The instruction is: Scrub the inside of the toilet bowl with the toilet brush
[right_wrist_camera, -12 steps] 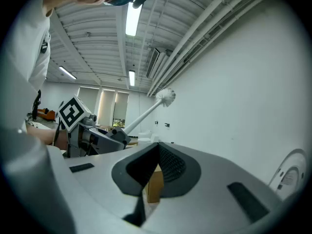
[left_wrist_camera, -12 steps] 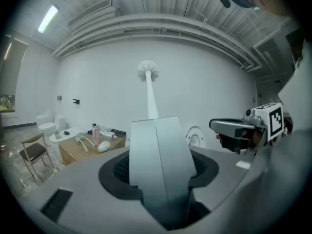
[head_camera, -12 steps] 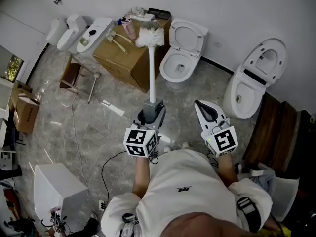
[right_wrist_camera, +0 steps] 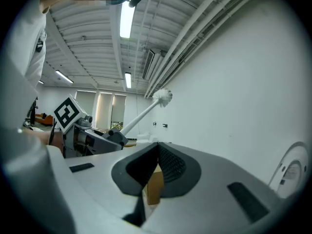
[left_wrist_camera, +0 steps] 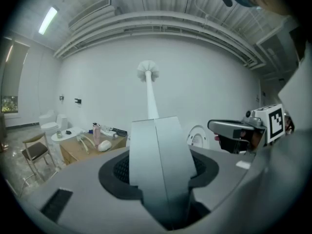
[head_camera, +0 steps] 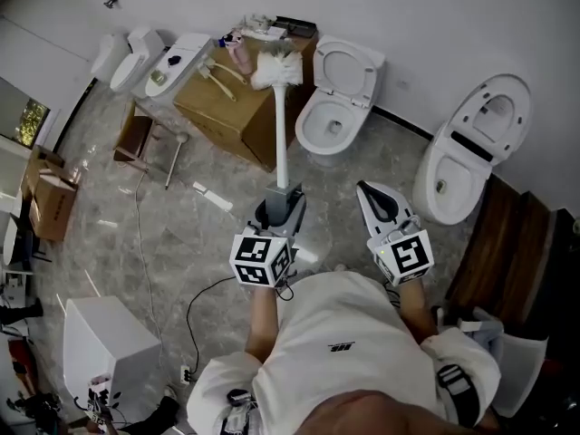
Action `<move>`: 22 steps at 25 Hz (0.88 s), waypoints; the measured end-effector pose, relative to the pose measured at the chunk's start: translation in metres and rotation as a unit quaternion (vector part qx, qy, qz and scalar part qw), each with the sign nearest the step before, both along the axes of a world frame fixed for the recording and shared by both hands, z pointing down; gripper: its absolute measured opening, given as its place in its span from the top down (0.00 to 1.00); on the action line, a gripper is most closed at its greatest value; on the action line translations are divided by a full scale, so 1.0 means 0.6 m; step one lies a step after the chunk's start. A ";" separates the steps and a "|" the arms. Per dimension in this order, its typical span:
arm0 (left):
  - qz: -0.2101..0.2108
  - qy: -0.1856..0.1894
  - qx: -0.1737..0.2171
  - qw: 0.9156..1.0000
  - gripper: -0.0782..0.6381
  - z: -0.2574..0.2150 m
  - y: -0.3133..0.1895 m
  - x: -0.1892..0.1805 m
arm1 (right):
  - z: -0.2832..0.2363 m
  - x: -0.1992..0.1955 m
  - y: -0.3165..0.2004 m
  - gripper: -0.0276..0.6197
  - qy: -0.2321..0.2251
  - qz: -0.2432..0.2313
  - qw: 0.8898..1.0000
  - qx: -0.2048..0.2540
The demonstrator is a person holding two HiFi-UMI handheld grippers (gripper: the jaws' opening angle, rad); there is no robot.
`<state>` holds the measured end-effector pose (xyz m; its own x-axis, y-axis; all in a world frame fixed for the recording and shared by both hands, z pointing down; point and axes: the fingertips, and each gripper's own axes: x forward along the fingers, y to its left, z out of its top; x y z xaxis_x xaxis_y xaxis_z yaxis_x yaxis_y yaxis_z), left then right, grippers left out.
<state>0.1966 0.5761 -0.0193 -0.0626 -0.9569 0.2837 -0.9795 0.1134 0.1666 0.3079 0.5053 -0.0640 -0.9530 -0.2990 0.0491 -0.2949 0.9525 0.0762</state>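
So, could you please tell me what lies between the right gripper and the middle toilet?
Only bare floor, seen in the head view, up to the toilet. The right gripper is shut; the left gripper holds the brush.

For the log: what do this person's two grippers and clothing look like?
Both grippers are light grey moulded plastic. The left claw and the right claw are tapered, with dark textured insets. At the rear of each sits a white cube printed with black square markers: the left marker cube and the right marker cube. The person wears a white short-sleeved T-shirt with a small dark logo.
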 end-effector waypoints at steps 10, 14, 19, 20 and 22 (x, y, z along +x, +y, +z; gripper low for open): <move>-0.020 0.007 -0.004 1.000 0.57 0.003 -0.046 -0.010 | -0.002 -0.020 -0.055 0.96 0.004 -0.027 1.000 -0.002; -0.019 0.008 -0.006 1.000 0.57 0.017 -0.066 -0.029 | 0.016 -0.044 -0.077 0.96 0.014 -0.028 0.999 -0.011; -0.018 0.008 -0.004 1.000 0.57 0.024 -0.098 -0.084 | 0.032 -0.101 -0.107 0.96 0.020 -0.029 0.999 -0.013; -0.017 0.009 -0.005 1.000 0.57 0.025 -0.105 -0.099 | 0.033 -0.115 -0.113 0.96 0.021 -0.028 0.999 -0.012; -0.015 0.012 -0.009 1.000 0.57 0.030 -0.120 -0.126 | 0.037 -0.141 -0.125 0.96 0.023 -0.025 0.999 -0.015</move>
<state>0.1212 0.5043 -0.0016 -0.0845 -0.9496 0.3020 -0.9714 0.1460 0.1874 0.2234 0.4302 -0.0420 -0.9634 -0.2482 0.1014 -0.2432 0.9681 0.0596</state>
